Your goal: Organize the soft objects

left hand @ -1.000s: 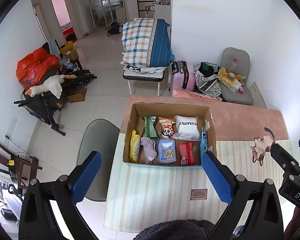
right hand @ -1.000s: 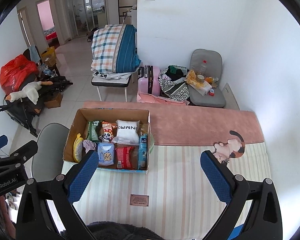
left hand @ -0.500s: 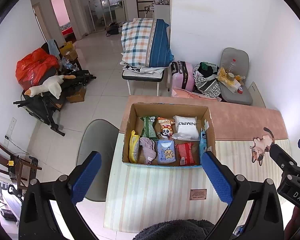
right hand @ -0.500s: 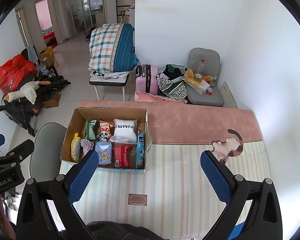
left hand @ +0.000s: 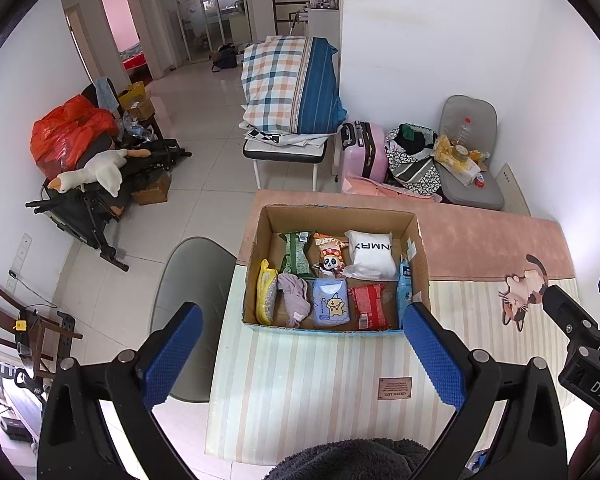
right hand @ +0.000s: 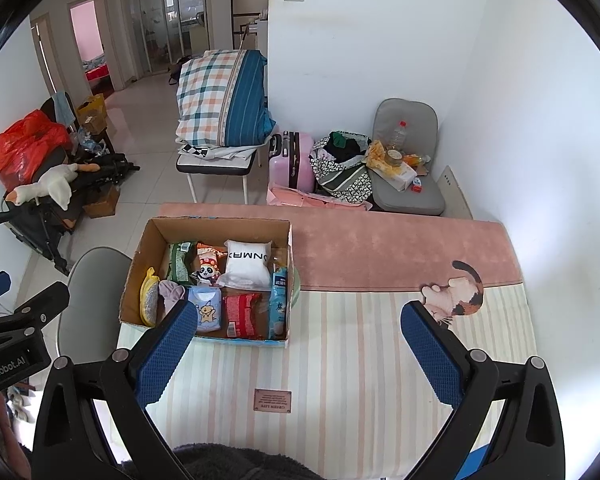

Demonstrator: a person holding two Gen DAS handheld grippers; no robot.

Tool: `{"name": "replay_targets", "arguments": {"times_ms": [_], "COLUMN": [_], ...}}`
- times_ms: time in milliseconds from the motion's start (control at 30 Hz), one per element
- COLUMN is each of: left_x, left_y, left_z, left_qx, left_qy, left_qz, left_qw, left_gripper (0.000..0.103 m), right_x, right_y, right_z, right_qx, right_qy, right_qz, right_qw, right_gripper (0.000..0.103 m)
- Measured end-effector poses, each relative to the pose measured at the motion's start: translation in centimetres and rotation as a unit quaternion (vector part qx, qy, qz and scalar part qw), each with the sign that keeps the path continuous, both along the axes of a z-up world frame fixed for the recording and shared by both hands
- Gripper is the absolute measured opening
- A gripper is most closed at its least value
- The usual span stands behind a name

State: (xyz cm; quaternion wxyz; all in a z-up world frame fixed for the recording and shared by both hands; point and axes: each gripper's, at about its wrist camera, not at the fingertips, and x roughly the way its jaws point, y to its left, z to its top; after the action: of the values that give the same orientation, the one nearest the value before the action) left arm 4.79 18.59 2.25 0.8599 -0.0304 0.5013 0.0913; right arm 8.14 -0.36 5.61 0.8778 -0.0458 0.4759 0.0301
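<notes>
Hovering left tongs (left hand: 300, 354), right tongs (right hand: 298, 350) agape | rectangular cardboard box (left hand: 416, 240), crinkly packets

My right tongs (right hand: 298, 342) now sit a little further left and back; the cardboard box (right hand: 140, 264) appears lower.

Both black claws (left hand: 300, 356) (right hand: 296, 352) carry blue textured pads (left hand: 432, 356) and silver screws (right hand: 475, 355).
</notes>
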Motion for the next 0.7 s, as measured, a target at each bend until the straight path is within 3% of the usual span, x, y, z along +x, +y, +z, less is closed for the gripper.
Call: {"name": "replay_targets", "arguments": {"times_ms": [700], "left_x": [0.30], "left_y": [-0.40], "left_z": [-0.60], "left_qx": [-0.004], "left_qy": [0.005], "left_qz": [-0.005], "left_qw": [1.0000], "left_gripper": [0.103], "right_x": [0.10], "right_y": [-0.10], "right_z": [0.25], "right_qx": [-0.002], "right_qy": [-0.001], "right_qz": [0.001], "right_qw": [1.000], "right_gripper": [0.103]}}
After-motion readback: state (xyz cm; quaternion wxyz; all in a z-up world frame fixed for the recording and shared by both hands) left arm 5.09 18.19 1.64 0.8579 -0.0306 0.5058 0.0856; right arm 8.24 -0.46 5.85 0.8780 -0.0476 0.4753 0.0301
